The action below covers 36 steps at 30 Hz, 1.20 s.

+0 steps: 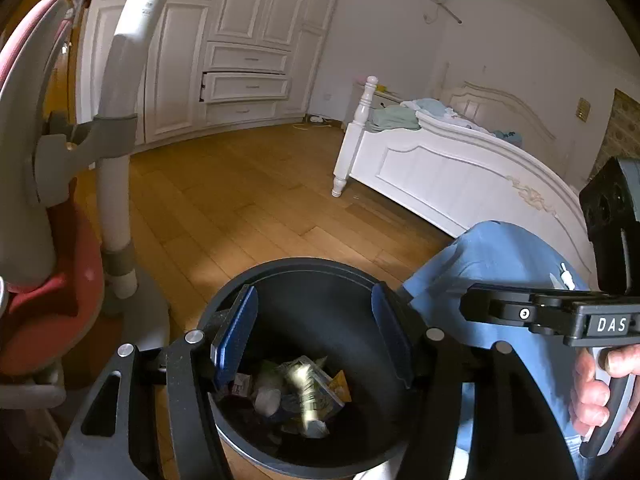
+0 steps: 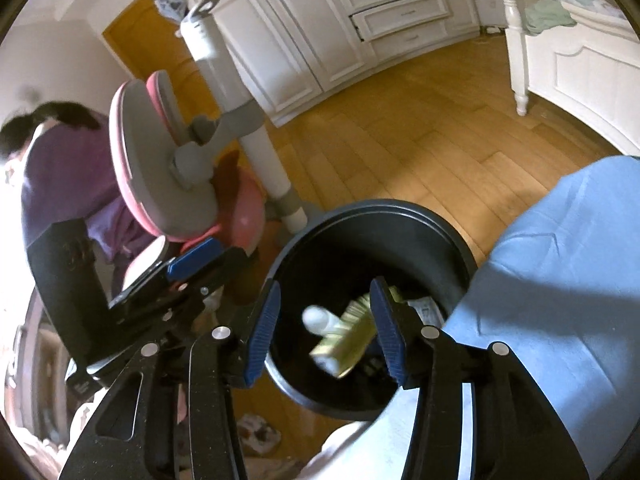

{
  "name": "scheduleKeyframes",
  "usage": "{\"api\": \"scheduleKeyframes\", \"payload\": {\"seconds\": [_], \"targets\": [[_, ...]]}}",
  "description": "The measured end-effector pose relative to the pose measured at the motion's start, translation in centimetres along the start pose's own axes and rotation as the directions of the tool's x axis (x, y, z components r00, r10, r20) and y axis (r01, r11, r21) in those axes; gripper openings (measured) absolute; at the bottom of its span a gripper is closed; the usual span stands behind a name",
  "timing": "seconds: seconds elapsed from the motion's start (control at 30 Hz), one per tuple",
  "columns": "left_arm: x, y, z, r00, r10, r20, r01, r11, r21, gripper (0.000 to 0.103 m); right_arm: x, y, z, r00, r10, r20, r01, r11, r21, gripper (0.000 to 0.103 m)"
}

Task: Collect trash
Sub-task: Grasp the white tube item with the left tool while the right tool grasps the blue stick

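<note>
A dark round trash bin [image 1: 304, 264] stands on the wood floor right under both grippers. My left gripper [image 1: 314, 340] hangs over its mouth, open, with nothing between the blue pads [image 1: 236, 336]. Below it, a blurred yellowish packet [image 1: 304, 388] lies among wrappers and crumpled paper at the bin's bottom. My right gripper [image 2: 326, 332] is open too, above the same bin [image 2: 380, 206]. A blurred yellow-green packet with a white cap [image 2: 340, 332] shows between its jaws, loose, inside the bin. The left gripper [image 2: 192, 260] sits just left of the bin's rim.
A pink and grey chair [image 1: 40, 240] and a white pole [image 1: 116, 160] stand close on the left. The holder's blue trouser knee [image 1: 492, 256] presses against the bin's right side. A white bed [image 1: 460, 160] is beyond. A person in purple [image 2: 60, 160] sits behind the chair.
</note>
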<state>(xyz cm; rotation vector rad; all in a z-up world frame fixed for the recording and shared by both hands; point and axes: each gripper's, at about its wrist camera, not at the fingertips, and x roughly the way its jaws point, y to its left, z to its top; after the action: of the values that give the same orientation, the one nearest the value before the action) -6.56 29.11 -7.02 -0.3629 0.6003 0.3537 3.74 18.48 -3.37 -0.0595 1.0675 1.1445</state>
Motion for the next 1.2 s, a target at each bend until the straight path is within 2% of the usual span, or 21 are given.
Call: {"api": "scheduleKeyframes", "payload": {"seconds": [0.13, 0.27, 0.4, 0.57, 0.67, 0.7, 0.73, 0.77, 0.83, 1.03, 1.1, 1.2], "targets": [[0.4, -1.2, 0.6, 1.000, -0.027, -0.011, 0.027, 0.999, 0.022, 0.060, -2.0, -1.4, -0.4, 0.999, 0.008, 0.034, -0.009, 1.000, 0.019, 0.048], [0.4, -4.3, 1.2, 0.997, -0.075, -0.020, 0.077, 0.994, 0.074, 0.060, -4.7, -3.6, -0.9, 0.997, -0.008, 0.081, 0.005, 0.999, 0.044, 0.048], [0.8, -8.7, 2.1, 0.987, -0.155, -0.039, 0.159, 0.978, 0.132, 0.060, -8.5, -6.8, -1.9, 0.990, -0.045, 0.136, 0.033, 0.996, 0.085, 0.048], [1.8, -15.1, 2.6, 0.962, -0.258, -0.089, 0.271, 0.941, 0.204, 0.060, -14.2, -11.9, -3.7, 0.969, -0.146, 0.198, 0.121, 0.984, 0.133, 0.048], [3.0, -19.1, 2.6, 0.937, -0.320, -0.137, 0.345, 0.910, 0.229, 0.060, -17.2, -15.1, -5.0, 0.953, -0.218, 0.212, 0.186, 0.970, 0.160, 0.048], [3.5, -20.7, 2.4, 0.928, -0.338, -0.158, 0.368, 0.898, 0.242, 0.060, -18.3, -16.3, -5.6, 0.944, -0.248, 0.216, 0.214, 0.962, 0.169, 0.050], [4.0, -22.0, 2.2, 0.921, -0.348, -0.174, 0.383, 0.888, 0.255, 0.060, -19.2, -17.2, -6.0, 0.937, -0.271, 0.222, 0.235, 0.956, 0.177, 0.059], [4.5, -23.2, 2.1, 0.914, -0.358, -0.190, 0.399, 0.878, 0.266, 0.060, -20.3, -18.4, -6.7, 0.924, -0.306, 0.230, 0.267, 0.945, 0.188, 0.062], [5.8, -26.3, 1.7, 0.895, -0.382, -0.231, 0.438, 0.854, 0.282, 0.060, -21.9, -20.6, -7.7, 0.902, -0.368, 0.224, 0.326, 0.923, 0.203, 0.062], [9.2, -33.3, 0.3, 0.841, -0.429, -0.330, 0.523, 0.800, 0.293, 0.060, -25.4, -26.6, -9.7, 0.817, -0.555, 0.157, 0.526, 0.828, 0.194, 0.062], [10.6, -35.4, 0.0, 0.825, -0.435, -0.360, 0.543, 0.787, 0.294, 0.059, -25.9, -28.2, -10.2, 0.790, -0.599, 0.128, 0.576, 0.798, 0.178, 0.062], [12.4, -38.2, -0.6, 0.811, -0.430, -0.398, 0.556, 0.777, 0.294, 0.059, -25.8, -30.2, -10.7, 0.764, -0.639, 0.088, 0.625, 0.767, 0.143, 0.062]]}}
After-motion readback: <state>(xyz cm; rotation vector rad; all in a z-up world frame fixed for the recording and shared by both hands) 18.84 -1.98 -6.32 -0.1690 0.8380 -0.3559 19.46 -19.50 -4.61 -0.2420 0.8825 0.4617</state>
